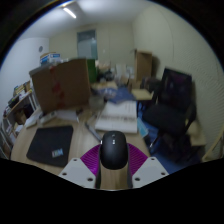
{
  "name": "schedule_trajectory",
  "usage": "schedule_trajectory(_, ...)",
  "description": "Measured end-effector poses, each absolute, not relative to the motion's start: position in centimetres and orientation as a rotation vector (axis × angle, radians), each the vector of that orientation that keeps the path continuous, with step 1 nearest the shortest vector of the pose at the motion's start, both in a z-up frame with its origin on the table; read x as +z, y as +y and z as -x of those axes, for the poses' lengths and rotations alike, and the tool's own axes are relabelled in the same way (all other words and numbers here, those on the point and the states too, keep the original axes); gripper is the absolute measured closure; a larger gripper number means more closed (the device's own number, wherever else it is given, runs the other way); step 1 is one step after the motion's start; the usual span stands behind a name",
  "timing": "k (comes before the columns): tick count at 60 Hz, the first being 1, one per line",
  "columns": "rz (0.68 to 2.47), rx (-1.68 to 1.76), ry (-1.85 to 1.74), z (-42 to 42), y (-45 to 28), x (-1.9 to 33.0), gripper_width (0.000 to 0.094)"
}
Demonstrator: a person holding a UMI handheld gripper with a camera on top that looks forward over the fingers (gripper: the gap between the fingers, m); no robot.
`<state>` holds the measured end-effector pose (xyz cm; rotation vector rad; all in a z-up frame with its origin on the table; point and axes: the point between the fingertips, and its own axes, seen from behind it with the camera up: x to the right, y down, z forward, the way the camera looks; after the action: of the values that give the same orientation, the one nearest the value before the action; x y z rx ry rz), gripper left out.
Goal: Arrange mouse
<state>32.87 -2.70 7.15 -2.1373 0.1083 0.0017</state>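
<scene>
Mouse (113, 150) gripped between jaws

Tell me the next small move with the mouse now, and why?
Probably carry the black mouse left and lower it onto the black mouse pad. The gripper appears shut on the mouse, which sits between the pink pads, seemingly lifted off the wooden table. The pad lies bare just left of the fingers.
</scene>
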Motion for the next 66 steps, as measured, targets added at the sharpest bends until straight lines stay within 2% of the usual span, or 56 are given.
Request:
schedule_trajectory(3,2.057,-0.047,0.123,-31.5,-1.7,12.5,0.0599)
schedule_trajectory(8,1.939,-0.036,0.114,-27.0,0.6,18.7,0.0599)
schedule_trajectory(13,1.891,-0.028,0.126,-21.3,3.3,20.8,0.0596)
schedule_trajectory(18,1.910,0.000,0.086,-14.1,5.1,18.7,0.0598)
schedule_trajectory(25,2.058,0.022,-0.025,-6.8,6.0,10.7,0.0599)
schedule_trajectory(27,2.103,0.031,-0.041,-5.6,5.9,7.8,0.0599)
schedule_trajectory(31,2.170,0.051,-0.079,-3.9,5.3,4.4,0.0597)
schedule_trajectory(40,2.258,0.057,-0.109,-2.9,4.2,-0.7,0.0561)
schedule_trajectory(42,2.234,0.051,-0.114,-2.9,4.5,-0.6,0.0546)
schedule_trajectory(43,2.235,0.051,-0.115,-2.9,4.7,-0.6,0.0473)
schedule_trajectory(44,2.237,0.053,-0.113,-2.9,4.6,-0.7,0.0503)
schedule_trajectory(51,2.310,0.067,-0.128,-2.8,4.0,-1.0,0.0387)
schedule_trajectory(57,2.403,0.090,-0.139,-2.8,2.2,-0.5,0.0072)
schedule_trajectory(66,2.402,0.185,-0.074,-2.3,-2.0,4.8,0.0094)
